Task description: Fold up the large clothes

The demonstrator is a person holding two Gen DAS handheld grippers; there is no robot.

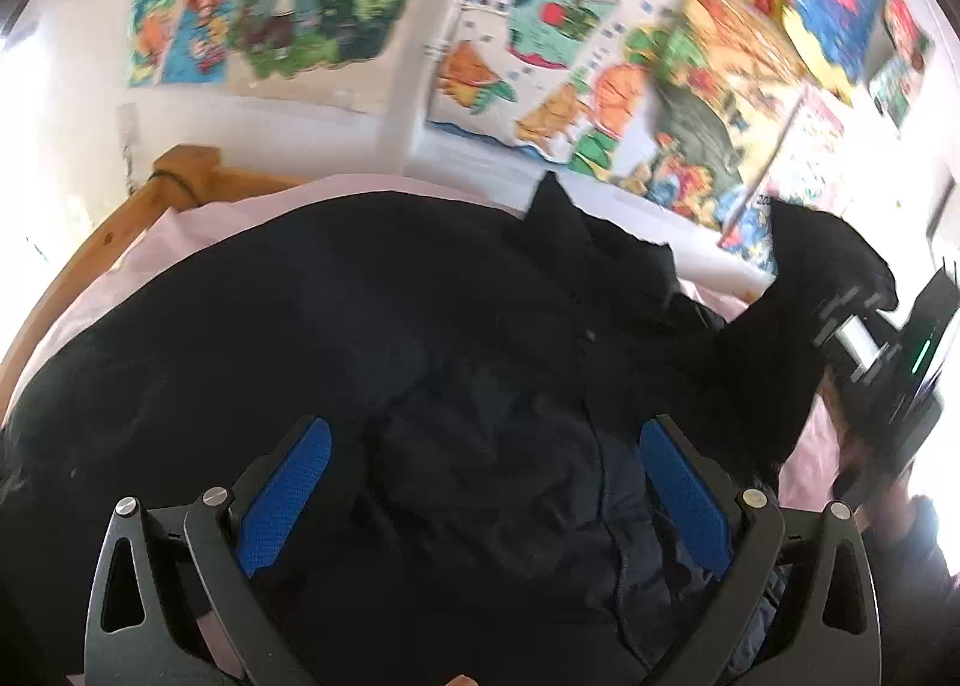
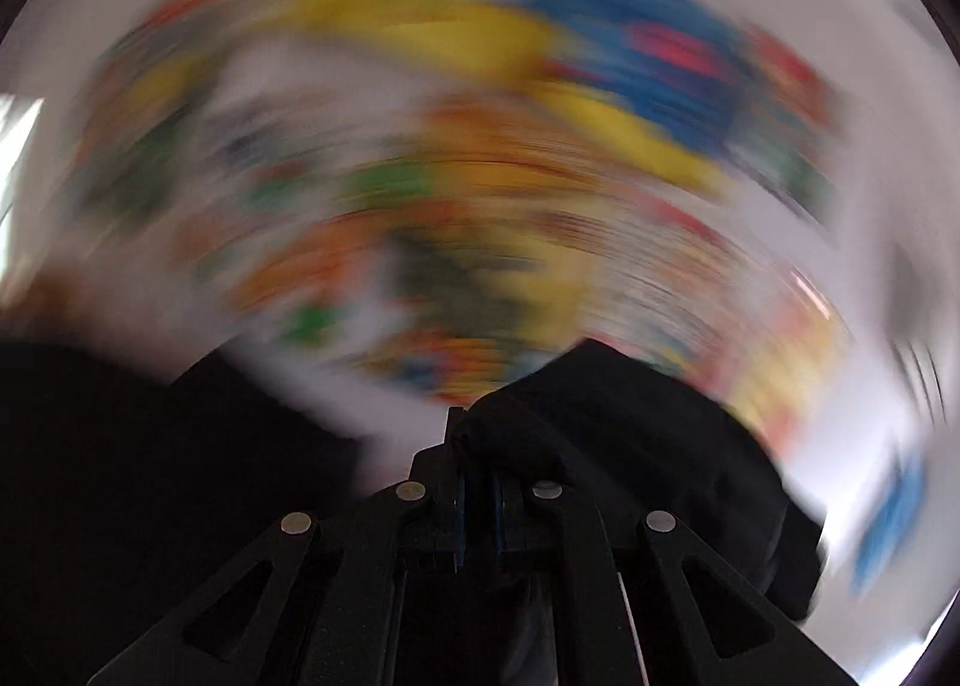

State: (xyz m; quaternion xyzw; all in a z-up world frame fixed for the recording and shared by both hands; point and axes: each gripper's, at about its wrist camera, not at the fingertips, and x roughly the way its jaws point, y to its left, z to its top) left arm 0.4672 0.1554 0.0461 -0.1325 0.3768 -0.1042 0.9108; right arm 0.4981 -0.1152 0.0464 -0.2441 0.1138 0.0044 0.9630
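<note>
- The right gripper (image 2: 477, 497) has its fingers (image 2: 459, 506) drawn together on a bunch of the dark jacket (image 2: 600, 422); the pinched cloth drapes over the tips and hangs down the right side of that view.
- The left gripper (image 1: 480, 500) hangs over the jacket's middle with its blue-padded fingers (image 1: 288, 500) spread wide, holding nothing.
- The jacket (image 1: 360, 338) lies spread and rumpled across the bed (image 1: 198, 218), over pink bedding, with one part lifted at the right by the other gripper.
- It looks soft, thick and rather heavy: it should sag from any single hold and slide on itself.
- Seams, hem or sleeve ends seem the safest places to pinch; smooth shell cloth may slip out.
- Bright posters (image 1: 540, 62) cover the wall behind.
</note>
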